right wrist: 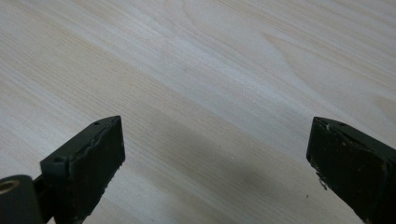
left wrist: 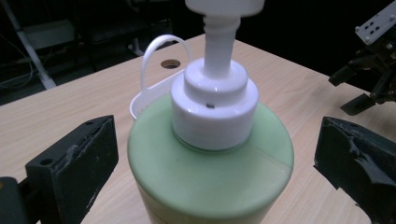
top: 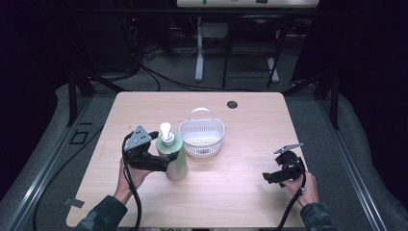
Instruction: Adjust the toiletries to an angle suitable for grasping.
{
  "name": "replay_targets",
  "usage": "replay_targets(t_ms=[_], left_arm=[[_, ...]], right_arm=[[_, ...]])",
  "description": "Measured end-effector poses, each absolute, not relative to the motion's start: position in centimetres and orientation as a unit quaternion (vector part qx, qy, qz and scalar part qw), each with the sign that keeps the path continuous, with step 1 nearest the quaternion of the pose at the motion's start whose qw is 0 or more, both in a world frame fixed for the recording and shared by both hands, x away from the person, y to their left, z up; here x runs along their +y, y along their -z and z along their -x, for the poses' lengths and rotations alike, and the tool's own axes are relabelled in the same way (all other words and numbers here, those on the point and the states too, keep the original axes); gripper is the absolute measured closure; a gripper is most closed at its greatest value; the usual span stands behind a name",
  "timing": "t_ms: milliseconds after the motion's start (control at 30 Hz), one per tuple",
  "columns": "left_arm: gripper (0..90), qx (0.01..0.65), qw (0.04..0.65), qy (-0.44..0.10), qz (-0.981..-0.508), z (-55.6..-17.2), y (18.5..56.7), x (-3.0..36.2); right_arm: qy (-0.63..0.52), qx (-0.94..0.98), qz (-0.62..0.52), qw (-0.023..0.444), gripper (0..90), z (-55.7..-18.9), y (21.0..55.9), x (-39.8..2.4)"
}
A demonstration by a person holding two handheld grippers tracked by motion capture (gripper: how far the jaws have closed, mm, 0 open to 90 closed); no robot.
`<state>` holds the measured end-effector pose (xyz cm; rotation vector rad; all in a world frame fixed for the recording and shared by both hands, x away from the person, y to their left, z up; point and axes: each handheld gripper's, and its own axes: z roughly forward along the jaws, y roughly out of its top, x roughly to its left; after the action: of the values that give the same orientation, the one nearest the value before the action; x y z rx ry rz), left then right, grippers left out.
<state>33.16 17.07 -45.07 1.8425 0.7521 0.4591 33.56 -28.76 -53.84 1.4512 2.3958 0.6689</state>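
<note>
Black grippers (top: 166,154) with grey plates, black cables, dark camouflage sleeves.

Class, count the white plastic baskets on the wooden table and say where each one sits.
1. The white basket stands near the middle of the table, just right of the green pump bottle and behind it in the left gripper view; no others visible.
</note>
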Motion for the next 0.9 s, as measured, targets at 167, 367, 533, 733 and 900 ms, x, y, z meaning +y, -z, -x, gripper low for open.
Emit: replay_targets(t_ms=[167,367,533,733,900], left_arm=[[0.0,0.307,0.525,-0.187,-0.771,-33.9,44.7,16.9],[0.0,0.302,0.529,-0.176,-0.774,-34.5,44.7,16.4],[6.6,0.293,0.536,-0.182,-0.771,-34.5,44.7,16.2],[28.6,0.292,0.549,-0.191,-0.759,-34.3,44.7,16.4],[38.6,0.293,0.551,-0.191,-0.757,-34.3,44.8,16.7]], right_arm=[[-0.229,0.826,-0.498,0.131,4.0,-33.6,53.8,-28.7],[-0.230,0.827,-0.497,0.129,4.1,-33.6,53.9,-28.7],[-0.229,0.827,-0.496,0.129,4.3,-33.6,53.9,-28.8],[-0.227,0.829,-0.495,0.129,4.7,-33.7,53.9,-28.6],[-0.227,0.829,-0.495,0.128,4.9,-33.8,53.9,-28.6]])
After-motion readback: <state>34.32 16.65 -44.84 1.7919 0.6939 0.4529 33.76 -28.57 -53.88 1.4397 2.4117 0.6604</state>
